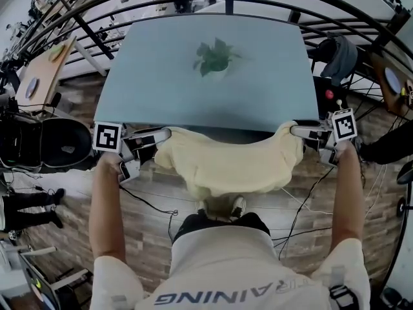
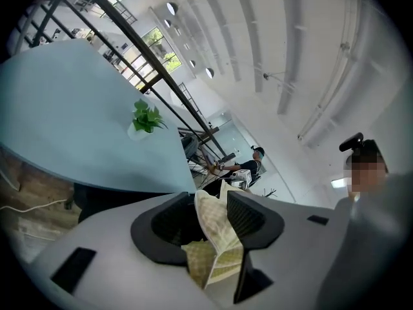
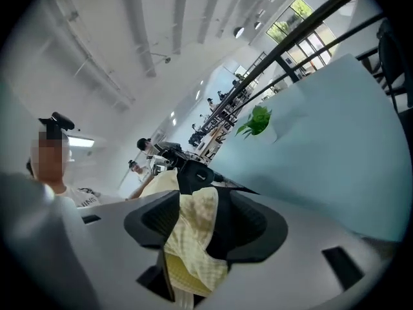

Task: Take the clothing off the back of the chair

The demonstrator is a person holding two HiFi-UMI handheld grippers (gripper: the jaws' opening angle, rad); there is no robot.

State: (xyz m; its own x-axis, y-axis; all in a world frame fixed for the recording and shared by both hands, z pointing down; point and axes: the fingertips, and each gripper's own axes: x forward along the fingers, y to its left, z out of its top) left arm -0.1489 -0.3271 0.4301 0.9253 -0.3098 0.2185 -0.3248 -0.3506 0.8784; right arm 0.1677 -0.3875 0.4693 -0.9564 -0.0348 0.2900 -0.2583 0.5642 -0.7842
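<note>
A pale yellow garment (image 1: 226, 163) hangs draped over the chair back, which it hides, just in front of the table edge. My left gripper (image 1: 160, 135) is at the garment's left shoulder and my right gripper (image 1: 298, 131) at its right one. In the left gripper view a fold of the waffle-weave cloth (image 2: 216, 237) lies between the jaws, against one pad with a gap on the other side. In the right gripper view the cloth (image 3: 190, 234) likewise sits loose between parted jaws. Both grippers stand open.
A light blue table (image 1: 168, 89) with a small potted plant (image 1: 215, 57) lies straight ahead. Cables (image 1: 151, 205) run over the wood floor. A black round seat (image 1: 61, 141) is at the left, a dark bag (image 1: 339, 57) at the right, and black railings stand behind.
</note>
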